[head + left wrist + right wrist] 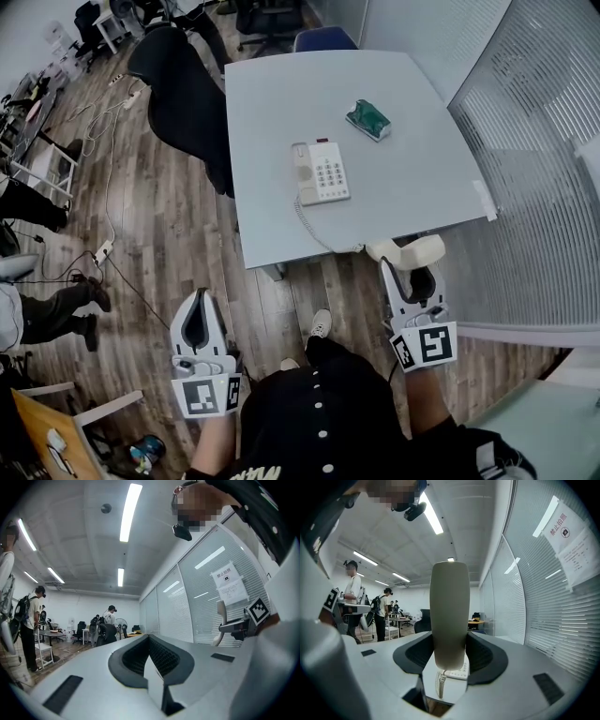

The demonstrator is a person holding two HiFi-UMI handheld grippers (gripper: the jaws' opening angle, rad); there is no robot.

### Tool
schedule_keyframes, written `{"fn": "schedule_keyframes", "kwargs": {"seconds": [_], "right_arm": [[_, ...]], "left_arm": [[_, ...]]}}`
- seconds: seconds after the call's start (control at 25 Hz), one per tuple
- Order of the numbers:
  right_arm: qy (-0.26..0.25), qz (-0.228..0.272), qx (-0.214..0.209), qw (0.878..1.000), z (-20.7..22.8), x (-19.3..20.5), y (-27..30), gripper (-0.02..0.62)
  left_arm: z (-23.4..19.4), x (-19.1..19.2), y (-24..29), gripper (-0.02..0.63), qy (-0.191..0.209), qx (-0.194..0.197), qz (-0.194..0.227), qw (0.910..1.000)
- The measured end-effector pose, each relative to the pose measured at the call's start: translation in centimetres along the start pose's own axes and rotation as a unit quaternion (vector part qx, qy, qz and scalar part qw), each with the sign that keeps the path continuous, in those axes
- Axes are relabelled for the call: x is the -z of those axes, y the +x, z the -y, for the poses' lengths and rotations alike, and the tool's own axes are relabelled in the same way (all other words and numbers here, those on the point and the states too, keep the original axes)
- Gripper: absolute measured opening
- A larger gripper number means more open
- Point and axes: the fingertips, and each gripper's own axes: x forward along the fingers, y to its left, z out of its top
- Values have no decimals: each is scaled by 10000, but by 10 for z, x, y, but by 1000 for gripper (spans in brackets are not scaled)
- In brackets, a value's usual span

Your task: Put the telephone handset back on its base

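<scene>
At the near edge of the grey table [422, 178], toward its right, you are holding the telephone handset [450, 616] in your right gripper [412, 274]. The right gripper view is showing both jaws clamped against the sides of the cream handset. It is standing upright between the dark pads, with its upper end rising well above them. The coiled cord [314, 230] is hanging from the handset's lower end. In the head view it is running across the table and off the near edge, between the handset and the telephone base [322, 173].

The base is sitting near the middle of the table, well apart from the handset, with its keypad facing up. Its cradle along the left side is lying unoccupied. A green packet [367, 117] is lying farther back and to the right of the base, not touching it.

Your left gripper [200, 302] is hanging low on the left, over the wooden floor [159, 234] and clear of the table. Its own view is showing the jaws closed together with nothing between them, and it is pointing out across the room rather than at the telephone.

A black chair [183, 89] is standing at the table's far left corner, and a blue chair [323, 37] is standing at its far edge. A glass partition with blinds [534, 141] is running along the right side.
</scene>
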Motion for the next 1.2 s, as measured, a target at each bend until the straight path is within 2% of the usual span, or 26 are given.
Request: {"fn": "schedule_keyframes", "kwargs": {"seconds": [0.44, 0.72, 1.2], "right_arm": [[22, 111, -232, 9997, 19, 0, 37, 227], [18, 299, -417, 9987, 43, -18, 57, 227], [58, 185, -574, 9982, 42, -8, 73, 227]], "left_arm": [[6, 3, 28, 14, 69, -188, 57, 9998], [19, -9, 44, 14, 131, -430, 178, 9988], [15, 5, 46, 14, 101, -586, -18, 9982]]}}
